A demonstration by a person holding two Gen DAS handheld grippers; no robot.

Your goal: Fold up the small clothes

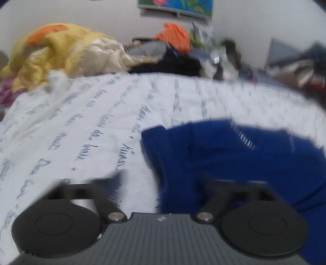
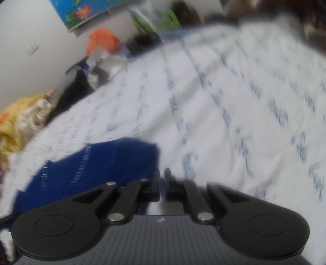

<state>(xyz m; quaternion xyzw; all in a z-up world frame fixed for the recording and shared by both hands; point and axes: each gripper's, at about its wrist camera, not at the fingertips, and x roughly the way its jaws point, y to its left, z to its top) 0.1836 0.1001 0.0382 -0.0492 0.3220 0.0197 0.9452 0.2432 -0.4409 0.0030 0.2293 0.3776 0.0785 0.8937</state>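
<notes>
White bedding printed with rows of blue script covers the bed point(image 1: 106, 114), which fills most of both wrist views, and a plain pale wall rises behind it. Along the far edge of the bed lies a jumble of laundry: a rumpled yellow and cream quilt point(image 1: 61, 53) at the left, an orange garment point(image 1: 175, 36) near the middle with grey and black clothes beneath it, and more dark, blurred items off to the right. A colourful picture with a pink flower point(image 1: 175, 6) hangs on the wall above that pile. The blue garment point(image 1: 234, 159) lies on the near part of the bed, spread across the sheet with one corner pointing toward the far pile. The left claw point(image 1: 163, 179) hangs above the garment's left edge with its fingers spread wide apart and nothing between them; one finger sits over bare sheet, the other over blue cloth. The right claw point(image 2: 162, 183) is at the garment's right-hand corner, its fingers drawn almost together, though whether any cloth is pinched between them cannot be told. Both views are smeared with blur.
</notes>
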